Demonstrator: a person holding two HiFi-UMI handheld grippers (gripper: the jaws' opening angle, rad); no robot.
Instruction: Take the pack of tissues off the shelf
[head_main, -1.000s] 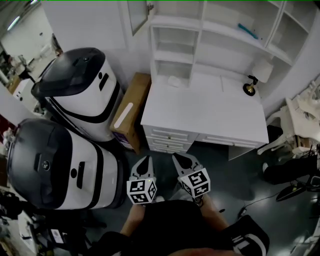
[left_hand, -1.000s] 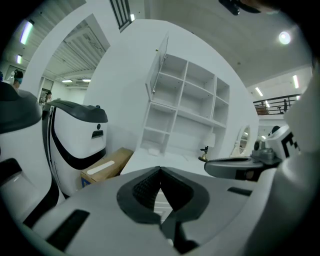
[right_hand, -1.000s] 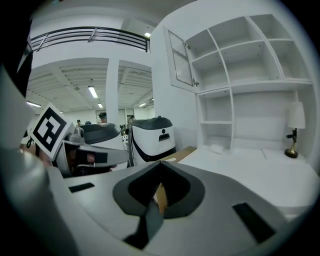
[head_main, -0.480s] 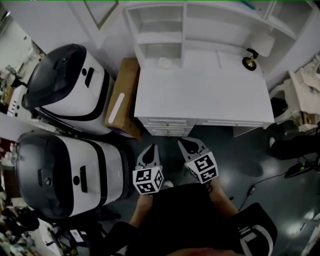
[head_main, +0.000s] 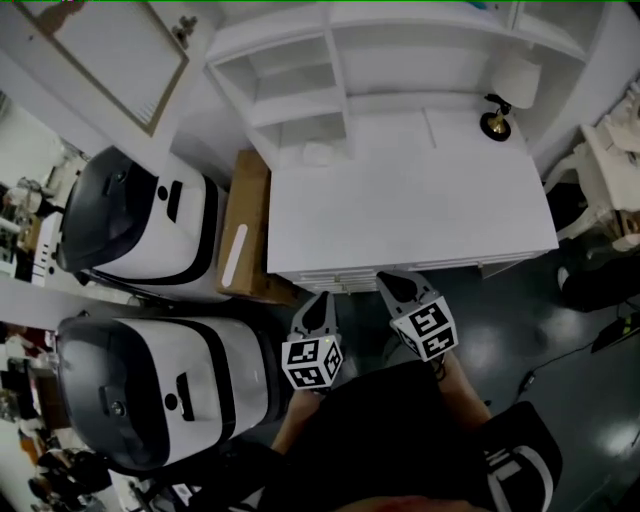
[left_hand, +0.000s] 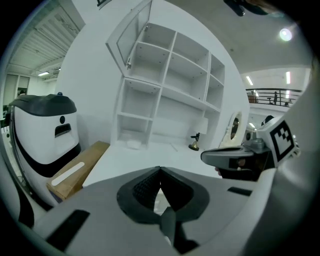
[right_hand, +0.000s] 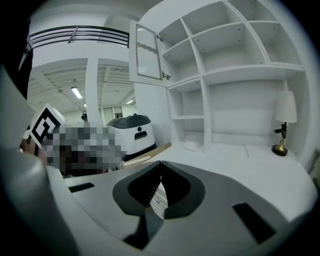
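The pack of tissues (head_main: 318, 153) is a small white packet in the lowest cubby of the white shelf unit, at the back left of the white desk (head_main: 410, 215). It also shows in the left gripper view as a pale packet (left_hand: 134, 144) and in the right gripper view (right_hand: 191, 145). My left gripper (head_main: 320, 303) hangs just off the desk's front edge, shut and empty. My right gripper (head_main: 393, 282) sits beside it at the desk front, also shut with nothing in it. Both are far short of the cubby.
A small lamp (head_main: 497, 118) stands at the desk's back right. A brown cardboard box (head_main: 243, 235) leans at the desk's left side, with two large white-and-black machines (head_main: 130, 225) (head_main: 150, 385) beyond it. A cabinet door (head_main: 100, 55) hangs open at upper left.
The view has closed in on the desk, and both grippers now sit at its front edge, a little further right. Their jaws have stayed shut.
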